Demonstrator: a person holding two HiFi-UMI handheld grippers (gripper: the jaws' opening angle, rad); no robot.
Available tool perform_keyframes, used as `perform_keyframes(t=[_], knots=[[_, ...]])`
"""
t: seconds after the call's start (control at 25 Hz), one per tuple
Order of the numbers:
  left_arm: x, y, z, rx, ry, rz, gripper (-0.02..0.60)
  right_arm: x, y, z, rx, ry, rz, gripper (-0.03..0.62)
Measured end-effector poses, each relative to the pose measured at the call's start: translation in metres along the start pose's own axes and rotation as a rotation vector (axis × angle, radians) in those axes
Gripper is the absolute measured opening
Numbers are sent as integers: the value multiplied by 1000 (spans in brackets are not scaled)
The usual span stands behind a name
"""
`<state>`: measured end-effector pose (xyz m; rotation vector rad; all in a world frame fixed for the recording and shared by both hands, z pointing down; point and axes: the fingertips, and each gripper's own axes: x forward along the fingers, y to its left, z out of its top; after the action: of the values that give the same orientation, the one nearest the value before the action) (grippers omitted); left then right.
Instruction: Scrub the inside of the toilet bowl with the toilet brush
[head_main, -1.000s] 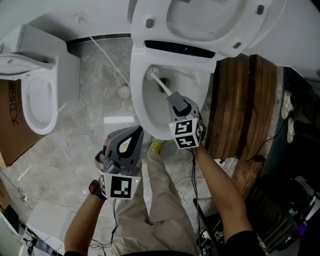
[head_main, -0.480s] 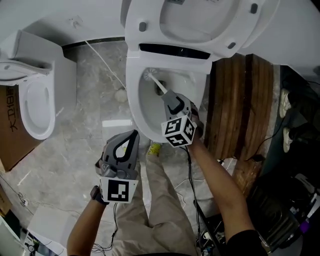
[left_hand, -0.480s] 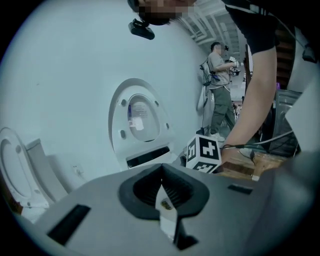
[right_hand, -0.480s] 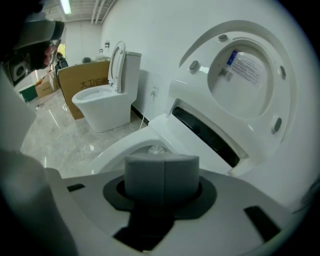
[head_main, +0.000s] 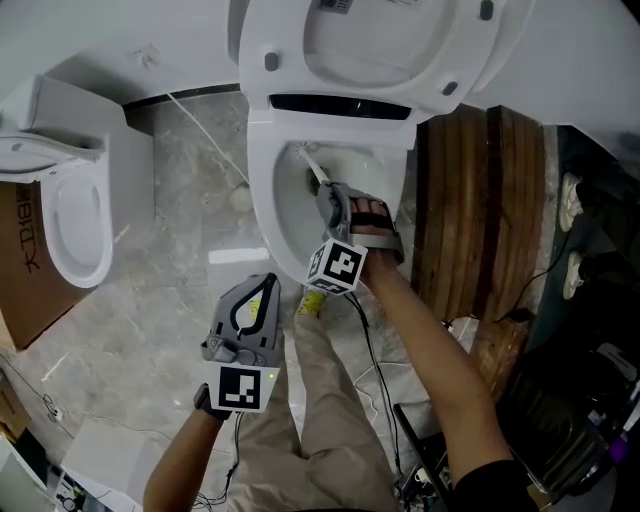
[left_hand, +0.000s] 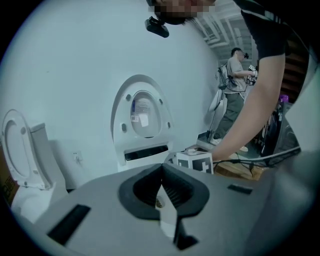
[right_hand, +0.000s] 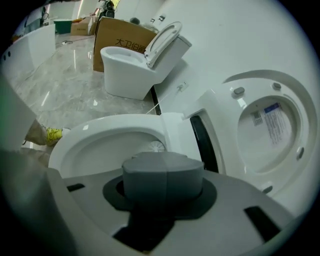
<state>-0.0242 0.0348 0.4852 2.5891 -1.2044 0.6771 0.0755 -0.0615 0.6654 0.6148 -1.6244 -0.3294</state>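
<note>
Fig.: scrubbing step, head view + both gripper views. The right gripper has its jaws clamped on the handle of the toilet brush. The white bristle head sits inside the toilet bowl, at the rear wall just below the rim. In the right gripper view the toilet brush shows past the closed jaws. The left gripper hangs idle over the floor, jaws pressed together w/ nothing between them. Technique (judged): grip firm so the handle can't twist; press bristles to the porcelain, sweep under the rim & round the wall, then work down twd the outlet; short strokes to limit splash. Surface: glazed white ceramic, prob. slick, so steady pressure matters. Room: grey marble-look tiles; lid raised against a white wall; second toilet at left beside a cardboard box; slatted wood panel at right; loose cables on the floor
</note>
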Motion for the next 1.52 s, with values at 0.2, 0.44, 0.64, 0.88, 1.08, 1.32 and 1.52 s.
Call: perform_keyframes(t=[0.2,0.44,0.64,0.88,1.08,1.32,1.52], knots=[[1,0,-2,2,-8,2,11,4,-4,-20,-28,51,-4,149],[0,9,-3,29,-3,16,11,4,-6,-35,-27,106,17,149],[-1,20,0,51,-7,31,11,2,-10,-45,-42,148,19,149],[-2,16,2,64,-3,19,11,-1,-9,-57,-66,188,27,149],[0,11,3,71,6,7,11,-3,-11,-63,-86,207,24,149],[1,12,5,60,8,3,11,-9,-12,-71,-111,236,19,149],[-1,22,14,78,-37,19,11,-13,-16,-77,-137,281,19,149]])
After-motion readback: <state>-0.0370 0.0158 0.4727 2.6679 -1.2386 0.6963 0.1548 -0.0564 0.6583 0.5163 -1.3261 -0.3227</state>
